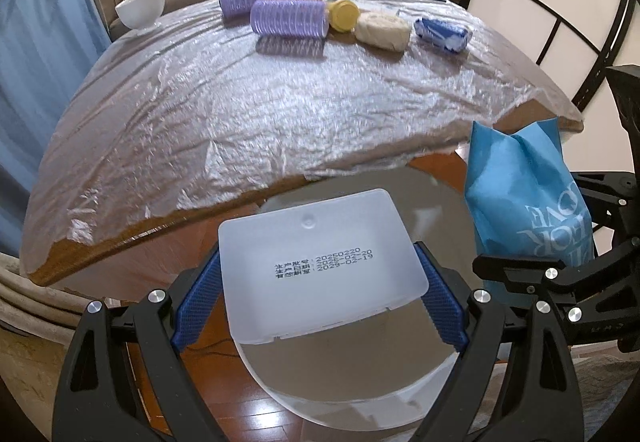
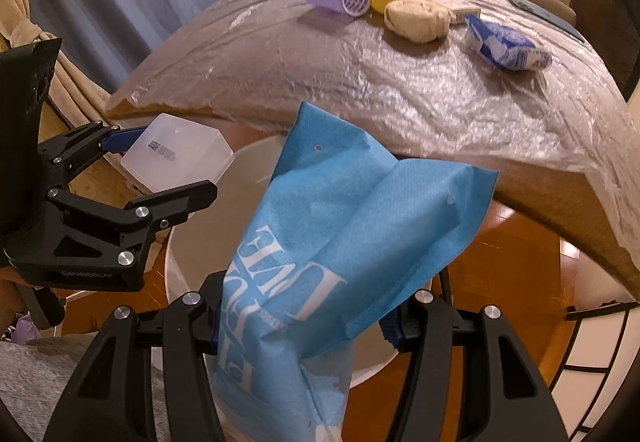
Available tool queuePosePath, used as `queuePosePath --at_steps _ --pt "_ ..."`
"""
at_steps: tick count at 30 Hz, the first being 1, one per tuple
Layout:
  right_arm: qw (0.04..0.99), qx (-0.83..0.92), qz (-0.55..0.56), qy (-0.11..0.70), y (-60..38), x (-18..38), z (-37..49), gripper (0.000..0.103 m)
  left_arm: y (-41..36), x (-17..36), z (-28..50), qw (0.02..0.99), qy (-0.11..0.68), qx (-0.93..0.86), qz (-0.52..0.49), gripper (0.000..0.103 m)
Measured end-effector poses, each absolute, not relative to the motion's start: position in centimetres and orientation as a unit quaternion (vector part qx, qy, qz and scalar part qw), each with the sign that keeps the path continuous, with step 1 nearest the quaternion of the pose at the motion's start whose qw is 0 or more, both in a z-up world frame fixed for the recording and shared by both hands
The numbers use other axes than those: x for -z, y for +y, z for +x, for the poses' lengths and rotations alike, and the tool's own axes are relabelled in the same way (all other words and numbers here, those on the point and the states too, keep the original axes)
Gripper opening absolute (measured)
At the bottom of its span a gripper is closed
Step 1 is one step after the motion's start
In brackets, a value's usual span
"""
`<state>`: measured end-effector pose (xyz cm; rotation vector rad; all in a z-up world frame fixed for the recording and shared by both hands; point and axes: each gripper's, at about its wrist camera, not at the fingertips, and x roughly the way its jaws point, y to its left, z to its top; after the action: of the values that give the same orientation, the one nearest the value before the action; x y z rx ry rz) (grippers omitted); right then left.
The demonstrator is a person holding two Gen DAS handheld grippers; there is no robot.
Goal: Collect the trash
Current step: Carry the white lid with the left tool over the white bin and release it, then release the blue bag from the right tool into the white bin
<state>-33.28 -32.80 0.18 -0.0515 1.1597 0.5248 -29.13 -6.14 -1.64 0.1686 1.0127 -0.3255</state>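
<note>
Frosted plastic box (image 1: 320, 266) sits clamped between left tongs (image 1: 320, 290); right tongs (image 2: 308, 306) clamp blue bag (image 2: 340, 242).

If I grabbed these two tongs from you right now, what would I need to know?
Left tongs: shut on the frosted plastic box, held over the white bin below the table edge.
Right tongs: shut on the blue packet, also above the bin.
Done: both pieces are lifted off the table; neither is dropped yet.
Left: release both into the bin. On the table remain two purple rollers, a yellow lid, a cream ball and a blue-white wrapper; which count as trash I cannot tell.
</note>
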Motion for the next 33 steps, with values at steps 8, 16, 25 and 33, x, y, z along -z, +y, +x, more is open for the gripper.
queuePosePath --at_steps 8,16,25,33 --pt "0.794 -0.241 -0.035 0.556 -32.1 2.1 -32.9 0.056 -6.4 3.7 -29.0 0.847 0.499 0.164 0.085 0.091" --pt "0.783 -0.237 -0.043 0.573 -30.9 4.0 -32.2 0.056 -6.6 5.5 -28.8 0.838 0.511 0.169 0.095 0.091" --pt "0.777 -0.223 -0.042 0.587 -30.1 5.9 -32.1 0.056 -6.5 7.3 -28.8 0.831 0.521 0.17 0.093 0.091" --pt "0.777 -0.209 -0.038 0.593 -30.4 6.4 -32.1 0.063 -6.5 8.7 -29.0 0.827 0.527 0.177 0.086 0.091"
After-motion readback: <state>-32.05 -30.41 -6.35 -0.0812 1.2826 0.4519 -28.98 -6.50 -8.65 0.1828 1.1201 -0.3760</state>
